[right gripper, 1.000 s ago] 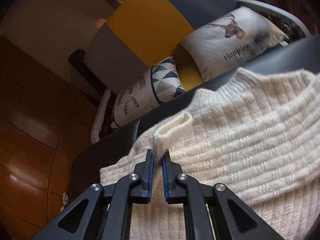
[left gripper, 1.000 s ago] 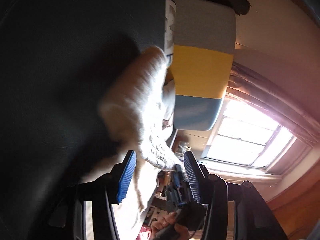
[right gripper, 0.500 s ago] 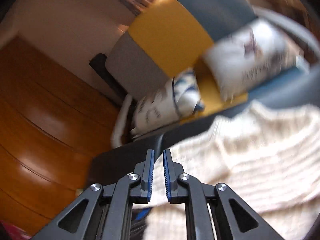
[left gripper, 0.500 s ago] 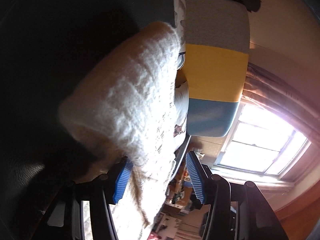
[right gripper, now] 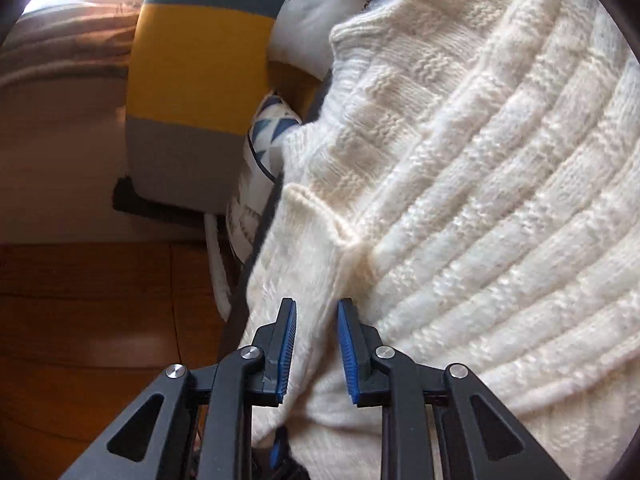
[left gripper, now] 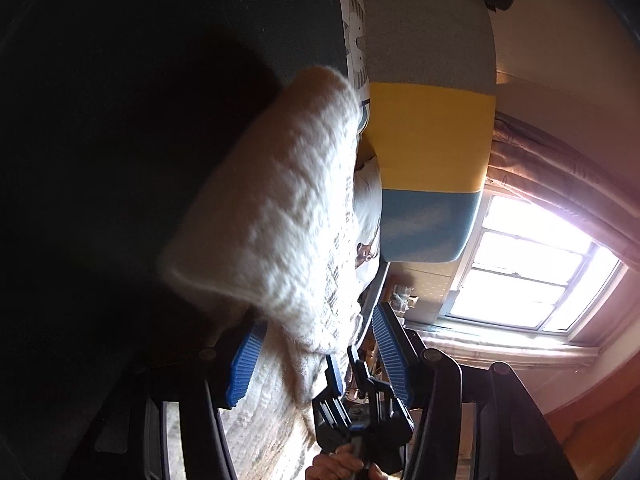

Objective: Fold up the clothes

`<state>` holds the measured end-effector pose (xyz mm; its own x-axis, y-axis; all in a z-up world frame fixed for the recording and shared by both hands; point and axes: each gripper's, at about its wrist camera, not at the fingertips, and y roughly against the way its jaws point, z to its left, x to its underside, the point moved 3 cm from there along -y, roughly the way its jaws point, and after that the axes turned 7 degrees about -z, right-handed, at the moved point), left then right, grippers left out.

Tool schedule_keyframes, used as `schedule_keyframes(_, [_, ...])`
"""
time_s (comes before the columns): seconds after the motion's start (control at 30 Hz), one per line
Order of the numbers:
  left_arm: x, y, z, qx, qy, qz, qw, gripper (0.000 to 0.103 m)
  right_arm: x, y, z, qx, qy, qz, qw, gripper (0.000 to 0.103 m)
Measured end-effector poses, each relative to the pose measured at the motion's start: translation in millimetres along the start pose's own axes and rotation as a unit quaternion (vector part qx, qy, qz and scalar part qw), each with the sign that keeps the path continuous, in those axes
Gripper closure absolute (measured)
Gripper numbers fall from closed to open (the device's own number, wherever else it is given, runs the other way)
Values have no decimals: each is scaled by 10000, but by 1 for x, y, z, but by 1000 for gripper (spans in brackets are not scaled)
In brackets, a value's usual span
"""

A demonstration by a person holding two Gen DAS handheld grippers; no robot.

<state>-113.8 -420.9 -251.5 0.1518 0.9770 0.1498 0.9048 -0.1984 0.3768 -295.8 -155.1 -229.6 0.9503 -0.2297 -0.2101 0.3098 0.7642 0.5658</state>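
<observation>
Cream chunky-knit sweater, ribbed and fuzzy, draped over a dark smooth surface beside a grey-yellow-blue cushion; right gripper, blue ridged pads part-open around a fold; left gripper wide open astride the hem.

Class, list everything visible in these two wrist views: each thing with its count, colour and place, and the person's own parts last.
Knitted sweater: one, cream, on the dark surface.
Dark surface: one, black, under the sweater.
Striped cushion: one, grey, yellow and blue, behind the sweater.
Pillows: two; deer print, triangle print, against the cushion.
Window: one, bright, curtained.
Floor: orange wood.
Left gripper: open around the sweater.
Right gripper: partly open, sweater fabric between its pads.
Hand: one, holding the right gripper.
</observation>
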Motion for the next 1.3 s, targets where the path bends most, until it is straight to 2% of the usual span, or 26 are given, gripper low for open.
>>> schedule_keyframes(0.1, [-1, 4, 3, 27, 81, -36, 10000, 46, -3, -7, 12, 217, 407, -115, 9989, 83])
schedule_keyframes(0.13, [-2, 4, 4, 26, 102, -49, 9999, 46, -5, -9, 16, 290, 543, -153, 9980, 95])
schedule_keyframes(0.3, [-8, 15, 3, 40, 162, -218, 9996, 46, -10, -18, 38, 624, 1207, -344, 9901, 97])
schedule_keyframes(0.4, [-11, 21, 8, 43, 265, -319, 9991, 46, -13, -1, 57, 551, 1485, -465, 9863, 97])
schedule_keyframes(0.57, [-1, 13, 1, 173, 338, -179, 9991, 46, -17, 27, 88, 429, 1945, -667, 9777, 97])
schedule_keyframes(0.8, [10, -5, -11, -82, 138, -162, 9997, 46, -23, 65, 128, 281, 2533, -938, 9624, 97])
schedule_keyframes(1.03, [9, -11, -14, -582, -208, -227, 9978, 46, -30, 93, 47, 729, 1968, -1003, 9726, 97])
schedule_keyframes(1.3, [26, -17, -27, -1076, -1117, -316, 9874, 49, -37, 124, -44, 1214, 1327, -1070, 9779, 97])
